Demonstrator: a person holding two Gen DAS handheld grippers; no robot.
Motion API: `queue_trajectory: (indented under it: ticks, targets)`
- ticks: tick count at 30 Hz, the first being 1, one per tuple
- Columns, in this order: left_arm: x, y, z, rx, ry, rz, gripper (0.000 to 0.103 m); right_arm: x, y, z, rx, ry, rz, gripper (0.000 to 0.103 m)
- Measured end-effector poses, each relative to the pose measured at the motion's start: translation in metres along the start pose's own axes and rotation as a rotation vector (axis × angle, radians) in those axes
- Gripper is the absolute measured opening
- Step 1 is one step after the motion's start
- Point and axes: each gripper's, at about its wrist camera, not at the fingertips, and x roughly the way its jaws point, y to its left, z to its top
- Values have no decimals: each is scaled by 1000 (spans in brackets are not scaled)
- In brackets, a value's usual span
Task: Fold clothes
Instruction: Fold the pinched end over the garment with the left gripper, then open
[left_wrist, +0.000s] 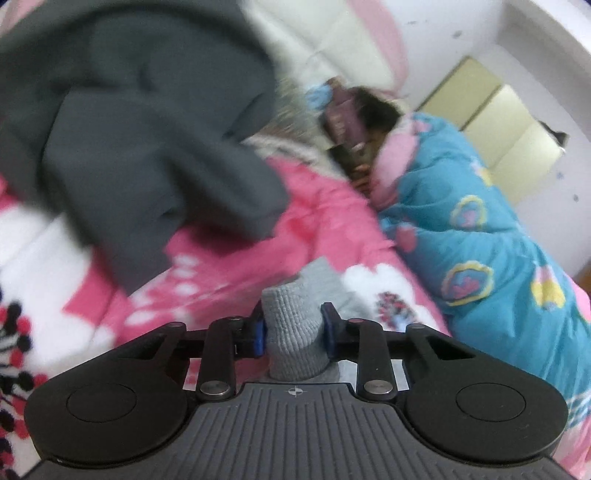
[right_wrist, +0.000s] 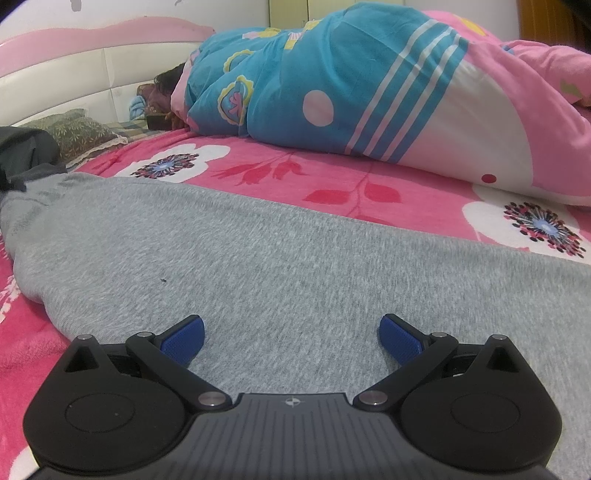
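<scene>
Grey ribbed cuff (left_wrist: 295, 332) bunched, clamped by left gripper (left_wrist: 293, 326); dark garment (left_wrist: 147, 147) upper left blurred. Right gripper (right_wrist: 291, 336) gapes over flat grey sweatshirt (right_wrist: 258, 258).

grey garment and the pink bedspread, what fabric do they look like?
Grey garment: likely cotton-blend jersey or sweatshirt knit, matte, heathered flecks; the part in the left gripper shows ribbing. Pink bedspread: probably plush fleece, fuzzy nap, printed flowers.
</scene>
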Motion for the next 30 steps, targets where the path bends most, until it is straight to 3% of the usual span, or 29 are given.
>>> queue_trajectory:
  ticks: [5, 11, 14, 19, 25, 28, 30]
  targets:
    - [-26, -58, -3, 149, -67, -72, 24, 0, -1, 0, 7, -3, 7, 103]
    - [-59, -135, -31, 367, -115, -194, 23, -1, -3, 0, 22, -11, 21, 103]
    - [-76, -171, -57, 467, -114, -269, 23, -3, -7, -1, 39, -20, 36, 103]
    - [-83, -215, -113, 571, -47, -368, 21, -6, -18, -2, 98, -42, 86, 103]
    - [-70, -234, -195, 646, 77, -382, 21, -9, -32, -4, 176, -67, 149, 103]
    - [-58, -226, -235, 690, 107, -365, 22, -9, -37, -5, 206, -76, 171, 103]
    - [-62, -223, -258, 745, 74, -367, 23, -10, -39, -5, 218, -79, 181, 103]
